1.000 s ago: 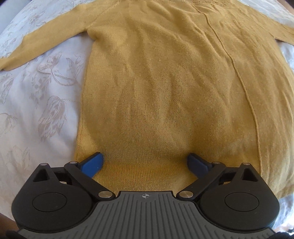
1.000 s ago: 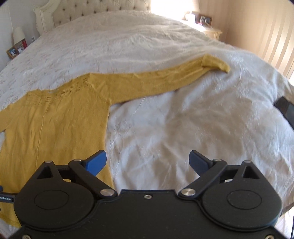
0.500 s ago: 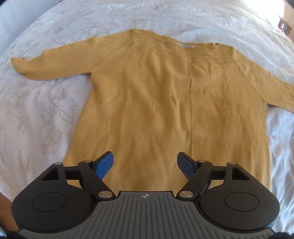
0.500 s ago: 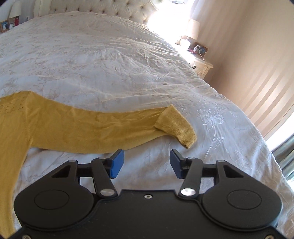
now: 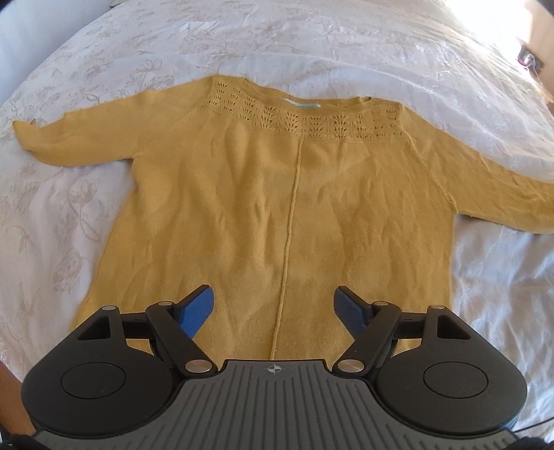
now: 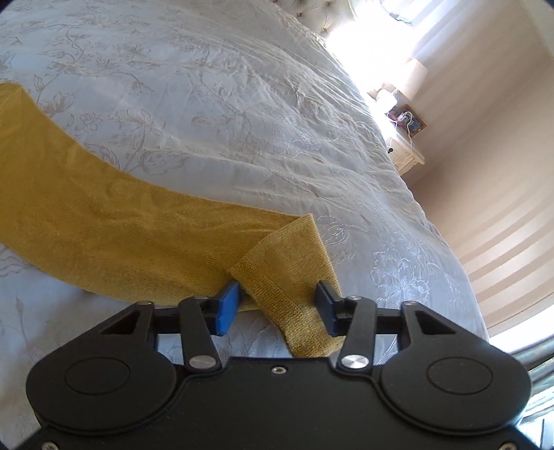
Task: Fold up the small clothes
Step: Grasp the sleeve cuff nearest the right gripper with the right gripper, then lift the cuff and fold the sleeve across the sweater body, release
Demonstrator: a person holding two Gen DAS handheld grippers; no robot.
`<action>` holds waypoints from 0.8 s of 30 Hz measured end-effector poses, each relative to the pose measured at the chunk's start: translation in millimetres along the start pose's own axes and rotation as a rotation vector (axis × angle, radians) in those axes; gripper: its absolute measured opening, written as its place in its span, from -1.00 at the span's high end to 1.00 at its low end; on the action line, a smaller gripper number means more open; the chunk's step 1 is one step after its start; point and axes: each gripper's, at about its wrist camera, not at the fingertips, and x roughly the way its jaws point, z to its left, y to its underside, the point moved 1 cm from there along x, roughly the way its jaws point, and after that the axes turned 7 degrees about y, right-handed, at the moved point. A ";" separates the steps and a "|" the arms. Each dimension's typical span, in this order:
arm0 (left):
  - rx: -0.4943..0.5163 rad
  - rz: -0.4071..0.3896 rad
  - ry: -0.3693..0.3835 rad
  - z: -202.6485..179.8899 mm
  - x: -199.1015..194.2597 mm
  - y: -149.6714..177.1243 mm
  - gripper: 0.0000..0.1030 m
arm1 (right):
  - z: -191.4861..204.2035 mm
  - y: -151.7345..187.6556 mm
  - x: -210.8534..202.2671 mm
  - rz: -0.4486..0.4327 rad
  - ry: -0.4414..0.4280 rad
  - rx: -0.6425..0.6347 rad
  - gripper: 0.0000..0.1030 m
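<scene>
A mustard yellow knit sweater (image 5: pixel 277 207) lies flat on the white bedspread (image 5: pixel 311 45), neckline far, both sleeves spread out. My left gripper (image 5: pixel 273 308) is open and empty, held above the sweater's lower middle. In the right wrist view the sweater's right sleeve (image 6: pixel 121 235) runs in from the left, and its cuff (image 6: pixel 287 277) is folded back. My right gripper (image 6: pixel 277 304) is open, with the cuff lying between its two fingers.
The bedspread (image 6: pixel 225 104) has a floral embroidered pattern and some wrinkles. A bedside table (image 6: pixel 405 152) with a lamp stands at the far right by a striped wall. The tufted headboard (image 6: pixel 322 17) is at the far end.
My left gripper has drawn back and up, so the whole sweater shows. My right gripper has moved out along the right sleeve to its cuff and narrowed its opening.
</scene>
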 end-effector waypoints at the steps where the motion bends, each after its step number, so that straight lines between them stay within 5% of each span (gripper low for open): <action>1: -0.002 0.000 -0.001 0.4 -0.2 0.3 -0.48 | -8.9 -1.6 1.2 0.015 -0.030 0.047 0.71; 6: -0.010 -0.002 0.008 2.7 -3.3 -0.6 -0.48 | -86.6 -16.0 -8.3 0.070 -0.219 0.423 0.77; 13: 0.007 -0.040 0.047 9.3 -6.6 -12.4 -0.48 | -148.5 -58.4 -72.3 -0.053 -0.506 0.692 0.77; 18: 0.047 -0.070 0.084 19.0 -6.7 -22.8 -0.48 | -129.4 -95.3 -119.8 -0.104 -0.669 0.737 0.77; 24: 0.095 -0.108 0.096 50.9 -12.6 -28.9 -0.48 | -48.6 -136.9 -162.2 -0.107 -0.816 0.733 0.77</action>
